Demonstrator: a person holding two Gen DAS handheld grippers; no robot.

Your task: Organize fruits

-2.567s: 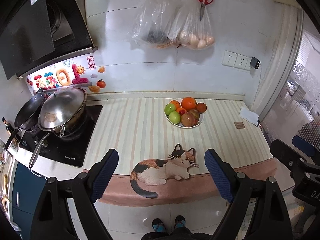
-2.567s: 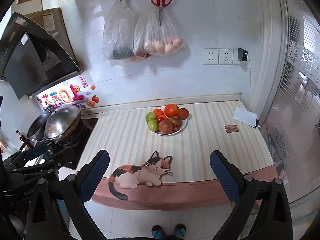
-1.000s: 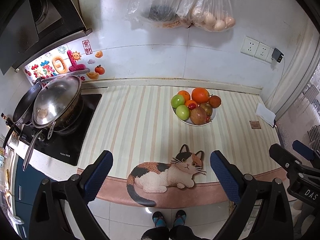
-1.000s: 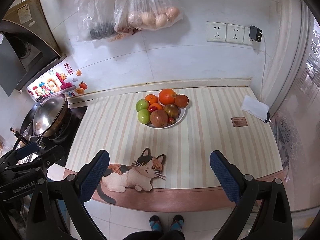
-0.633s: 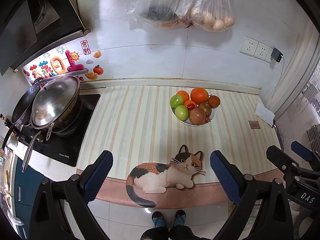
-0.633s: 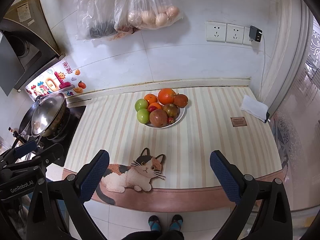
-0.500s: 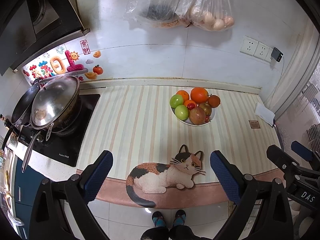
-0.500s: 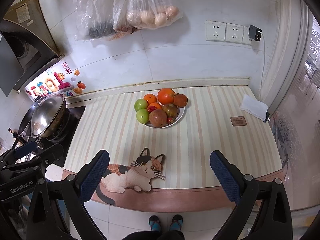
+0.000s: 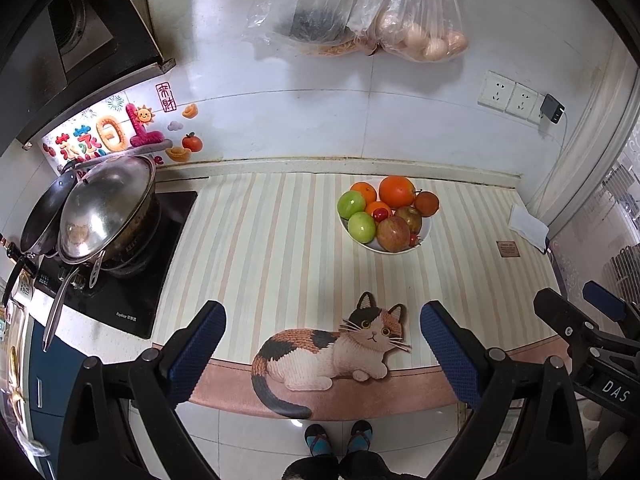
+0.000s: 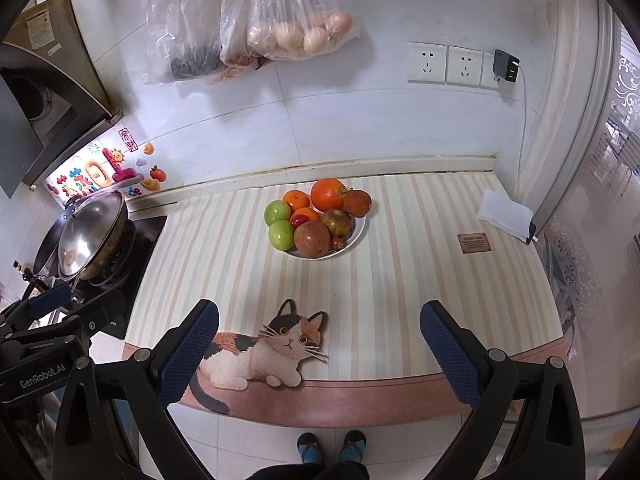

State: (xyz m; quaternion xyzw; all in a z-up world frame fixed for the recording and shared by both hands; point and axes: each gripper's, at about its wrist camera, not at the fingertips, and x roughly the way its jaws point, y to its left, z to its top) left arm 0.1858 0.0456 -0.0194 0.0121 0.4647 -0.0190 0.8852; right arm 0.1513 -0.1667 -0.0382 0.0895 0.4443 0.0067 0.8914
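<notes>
Above the near edge of the table (image 9: 256, 240) we hold both tools high, each empty with its fingers spread wide. Our left tool (image 9: 322, 344) hangs over the near edge with the cat-shaped mat (image 9: 332, 350) showing between its blue pads, and our right tool (image 10: 320, 346) hangs likewise, a little further toward the right end.

Toward the far edge, right of the middle, stands the white fruit bowl (image 10: 358, 234). It holds two green apples (image 10: 281, 235) on its left side, a large orange (image 10: 328, 194) at the back with a smaller orange (image 10: 297, 200) beside it, a brownish round fruit (image 10: 357, 203) at the back right, and two dull red-brown fruits (image 10: 312, 239) at the front. Small red fruits (image 10: 298, 221) sit among them; we cannot tell their kind, perhaps cherry tomatoes.

At the left end a lidded steel wok (image 9: 106, 210) sits on the black cooktop (image 9: 120, 300), another pan leaning behind it. Near the right end lie a folded white cloth (image 10: 505, 210) and a small brown label (image 10: 474, 243). On the wall hang two clear bags (image 9: 416, 24), one with pale round items, and beside them a row of sockets (image 10: 444, 64).
</notes>
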